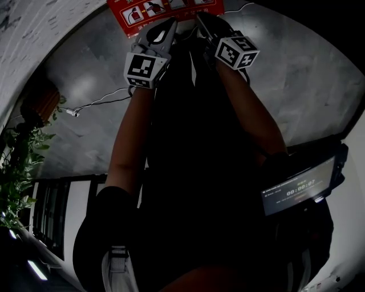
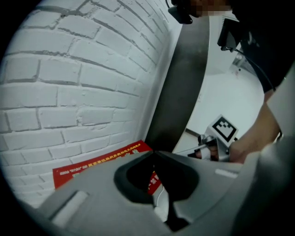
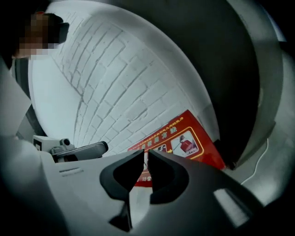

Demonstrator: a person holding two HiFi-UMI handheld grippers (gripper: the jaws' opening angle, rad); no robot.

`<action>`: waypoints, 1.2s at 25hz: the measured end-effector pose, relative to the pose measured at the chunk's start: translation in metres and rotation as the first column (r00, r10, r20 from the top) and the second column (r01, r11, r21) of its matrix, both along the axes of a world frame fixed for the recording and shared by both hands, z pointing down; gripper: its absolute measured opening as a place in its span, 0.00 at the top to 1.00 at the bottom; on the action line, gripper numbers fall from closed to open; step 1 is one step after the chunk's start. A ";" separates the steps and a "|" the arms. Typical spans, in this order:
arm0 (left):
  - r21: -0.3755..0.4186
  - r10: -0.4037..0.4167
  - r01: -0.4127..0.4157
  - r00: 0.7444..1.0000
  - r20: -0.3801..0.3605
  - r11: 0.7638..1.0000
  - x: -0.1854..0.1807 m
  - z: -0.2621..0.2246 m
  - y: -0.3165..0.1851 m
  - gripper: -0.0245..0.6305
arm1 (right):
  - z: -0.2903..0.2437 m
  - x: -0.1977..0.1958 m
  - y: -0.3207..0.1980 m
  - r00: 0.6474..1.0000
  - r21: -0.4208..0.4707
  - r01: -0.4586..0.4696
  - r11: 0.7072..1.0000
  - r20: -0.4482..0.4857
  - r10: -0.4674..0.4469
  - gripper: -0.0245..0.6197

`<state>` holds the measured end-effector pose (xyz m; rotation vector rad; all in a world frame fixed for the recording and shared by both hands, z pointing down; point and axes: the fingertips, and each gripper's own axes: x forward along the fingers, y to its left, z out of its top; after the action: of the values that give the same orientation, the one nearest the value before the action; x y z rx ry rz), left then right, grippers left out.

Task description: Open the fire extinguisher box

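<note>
Facing red, pictogram-printed fire extinguisher box point(image 3: 182, 138); left claw point(image 2: 153, 153), right claw point(image 3: 145, 152) closed, empty.

Placard point(image 1: 165, 10) mounted on brick wall point(image 2: 83, 69). Left gripper point(image 1: 172, 21) and right gripper point(image 1: 201, 17) side by side before it (contact not determinable). Plant point(image 1: 23, 165) far left, well apart.

Person wearing dark top, sleeve point(image 1: 105, 219) ending above the elbow, left gripper point(image 1: 171, 20) and right gripper point(image 1: 199, 17) showing pale grey shells, black fingers point(image 3: 168, 177), each carrying a black-and-white marker cube point(image 1: 142, 67).
</note>
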<state>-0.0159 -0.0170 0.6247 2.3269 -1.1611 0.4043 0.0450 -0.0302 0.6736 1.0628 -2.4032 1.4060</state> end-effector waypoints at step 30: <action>-0.122 0.039 -0.027 0.995 0.095 0.992 0.031 0.043 -0.008 0.96 | 0.114 0.021 0.030 0.942 -0.518 -0.296 0.802 -0.022 0.334 0.68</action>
<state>0.0153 -0.0250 0.6680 2.2461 -1.1124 0.5890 0.0659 -0.0004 0.7878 1.3053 -1.7529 2.0721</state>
